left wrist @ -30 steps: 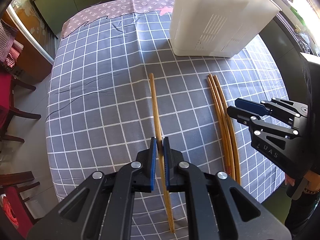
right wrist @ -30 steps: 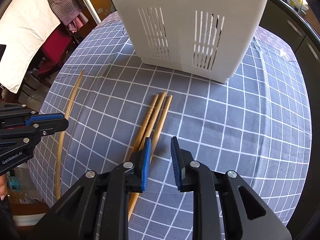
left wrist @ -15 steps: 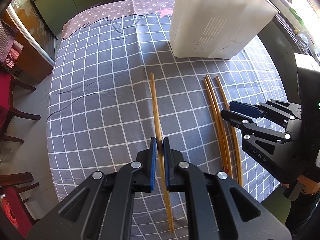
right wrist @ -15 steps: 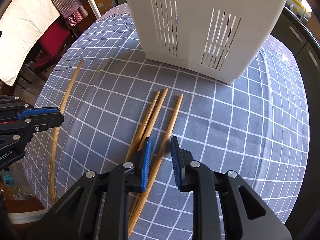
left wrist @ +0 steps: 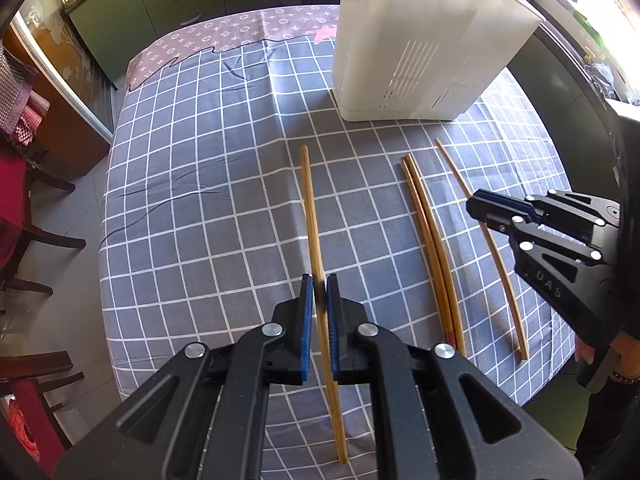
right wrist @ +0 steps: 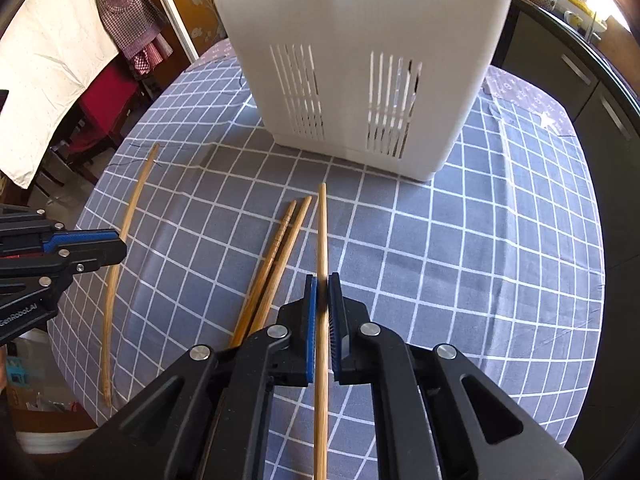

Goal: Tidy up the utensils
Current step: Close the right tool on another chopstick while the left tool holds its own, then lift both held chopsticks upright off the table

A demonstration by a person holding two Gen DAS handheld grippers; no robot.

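Chopsticks: each gripper, left (left wrist: 319, 300) and right (right wrist: 322, 300), has its jaws clamped mid-length on one chopstick (left wrist: 312, 216) (right wrist: 321, 240); thin sticks could pivot or slip before reaching the white holder (right wrist: 360, 60).

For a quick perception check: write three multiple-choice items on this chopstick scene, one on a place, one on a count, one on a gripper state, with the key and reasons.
1. Where does the white slotted holder stand?
A. Beyond the chopsticks, at the far part of the checked tablecloth
B. On a red chair
C. Between the two grippers

2. How many chopsticks lie free, outside either gripper?
A. None
B. Two
C. Five

3. What is the right gripper doing?
A. Standing wide open over bare cloth
B. Shut on one chopstick
C. Gripping the holder's rim

Key: 1 A, the holder stands past the sticks' far tips. 2 B, one pair lies untouched; the left gripper clamps another stick. 3 B, its pads close on the stick.
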